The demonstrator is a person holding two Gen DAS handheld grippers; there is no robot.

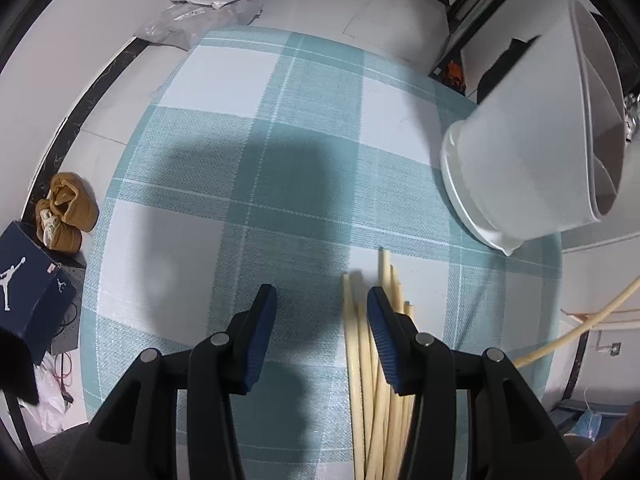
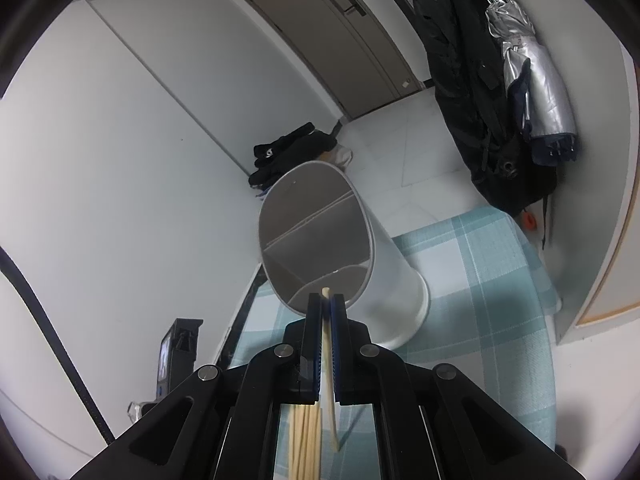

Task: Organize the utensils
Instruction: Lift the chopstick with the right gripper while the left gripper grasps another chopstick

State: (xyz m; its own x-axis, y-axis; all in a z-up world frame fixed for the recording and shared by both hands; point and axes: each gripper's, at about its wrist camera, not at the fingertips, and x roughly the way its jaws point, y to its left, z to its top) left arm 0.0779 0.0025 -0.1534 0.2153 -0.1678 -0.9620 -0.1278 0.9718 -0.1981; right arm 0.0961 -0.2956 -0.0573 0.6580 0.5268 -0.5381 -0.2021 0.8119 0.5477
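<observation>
Because the chopsticks (image 1: 372, 360) are thin pale sticks, we judge them light, stiff and smooth, apt to roll on the checked cloth (image 1: 280, 128) and to pivot or slide when pinched near one end. We would take hold around the middle of a stick, square across it, so that it does not swing as we lift. They look hard to break, but a tip could catch on the rim of the holder.

Our left gripper (image 1: 322, 332) points steeply down over the table with its fingers apart and nothing between them; the bundle lies on the cloth just beside and partly under its right-hand finger (image 1: 384, 340). Our right gripper (image 2: 327, 320) has its fingers together, clamped on a single chopstick (image 2: 329, 360) whose tip pokes out just in front of the pads, close to the mouth of the white holder (image 2: 400, 280).

From the left wrist we see how the loose sticks fan out at their tips and overlap nearer the camera, and that the holder (image 1: 520, 152) stands well apart from them at the far right of the cloth; a long pale stick also crosses the lower right edge. Only the right wrist looks into the holder's oval opening, where dividers split it into compartments, and shows the pinched stick aimed at the nearest one. Below the gripper it catches only a sliver of the bundle.
</observation>
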